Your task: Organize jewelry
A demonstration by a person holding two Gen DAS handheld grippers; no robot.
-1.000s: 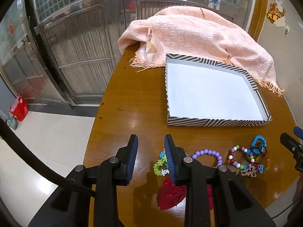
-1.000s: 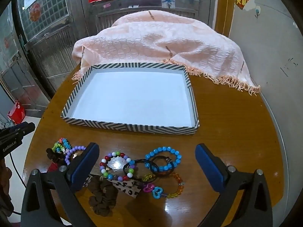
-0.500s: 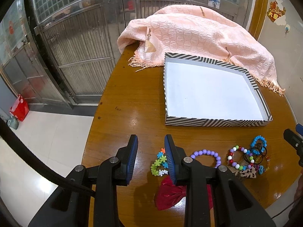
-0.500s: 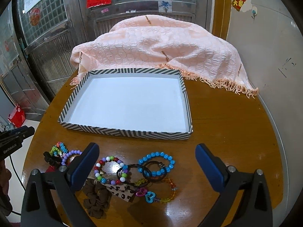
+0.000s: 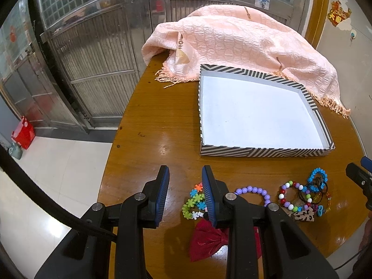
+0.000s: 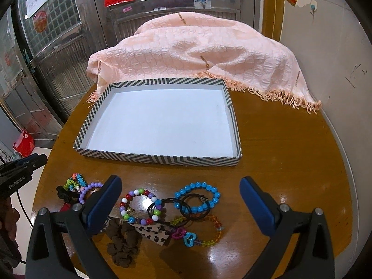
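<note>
Left wrist view – gripper: the left gripper (image 5: 183,193) is held low over the round brown wooden table (image 5: 151,125), its jaws a narrow gap apart with nothing between them.
Left wrist view – jewelry: a snowflake-bead bracelet of green, blue and orange plastic (image 5: 194,201) and a purple bead bracelet (image 5: 253,191) are seen just beside the right finger, a red satin bow (image 5: 207,239) beneath it.
Left wrist view – tray: the shallow black-and-white striped cardboard tray (image 5: 262,151) is set beyond the pile, unfilled, presumably as the destination.
Right wrist view – gripper: the right gripper (image 6: 180,205) is spread wide and holds nothing, poised above the cluster, likely to straddle 1 piece.
Right wrist view – jewelry: a multicoloured bead bracelet (image 6: 139,205), a blue bead bracelet (image 6: 197,196), black elastic hair ties (image 6: 183,207) and a brown fabric scrunchie (image 6: 123,244) are heaped together, overlapping.
Right wrist view – backdrop: a peach fringed textured blanket (image 6: 197,51) is draped behind the tray.
</note>
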